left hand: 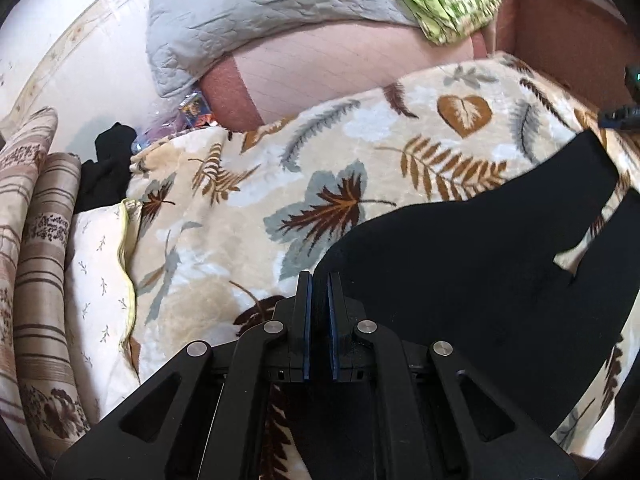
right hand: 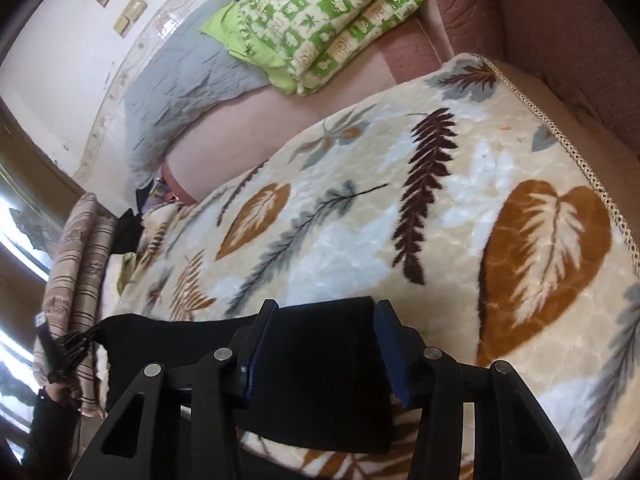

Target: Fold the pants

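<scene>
The black pants [left hand: 480, 264] lie spread on the leaf-patterned blanket [left hand: 224, 208] that covers the bed, filling the lower right of the left wrist view from about three o'clock round to six, with a notch between the two legs showing at roughly three o'clock. The left tongs [left hand: 319, 284] are pressed nearly together at the edge of the dark cloth at six o'clock, and they look to be pinching that edge, though black on black makes the bite hard to confirm. In the right wrist view the right tongs [right hand: 325, 308] stand spread, one finger on either side of a flat strip of the pants [right hand: 320, 360] at six o'clock, the cloth passing between them without being squeezed. Farther off, at about twelve o'clock, a green checked quilt [right hand: 320, 28] sits on a gray quilted cover [right hand: 180, 92], and striped cushions [left hand: 40, 240] are stacked at nine o'clock in the left view; none of these touch the garment. My reading is that this is an early step: one side gripped, the other about to be. The next move seems to call for the right tongs to close on their strip, then both to lift together and carry that edge across onto the opposite leg, keeping the cloth taut so it lands flat.
</scene>
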